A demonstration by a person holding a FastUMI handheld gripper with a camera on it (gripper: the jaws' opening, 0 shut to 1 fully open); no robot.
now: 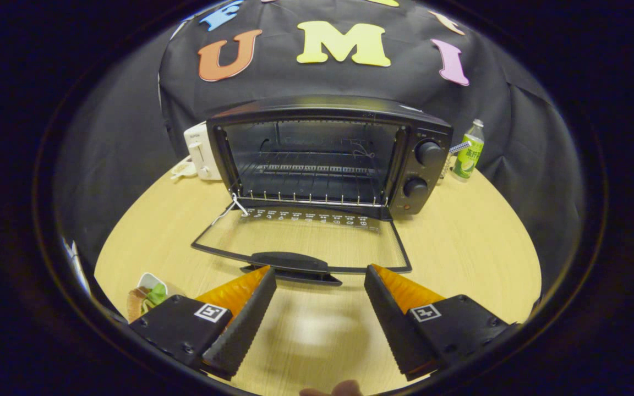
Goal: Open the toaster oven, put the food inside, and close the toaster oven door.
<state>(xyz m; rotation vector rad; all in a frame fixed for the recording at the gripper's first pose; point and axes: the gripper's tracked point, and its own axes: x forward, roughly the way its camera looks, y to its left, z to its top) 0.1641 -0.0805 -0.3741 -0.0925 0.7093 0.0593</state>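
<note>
The toaster oven stands on the wooden desk with its glass door folded flat toward the gripper, whose fingers are spread apart and empty just short of the door handle. The food lies on the desk left of the door, beside the left finger. A white appliance sits left of the oven, a green bottle to its right

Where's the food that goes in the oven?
The food lies on the wooden table, just outside the open claw's left finger, well short of the toaster oven.
</note>
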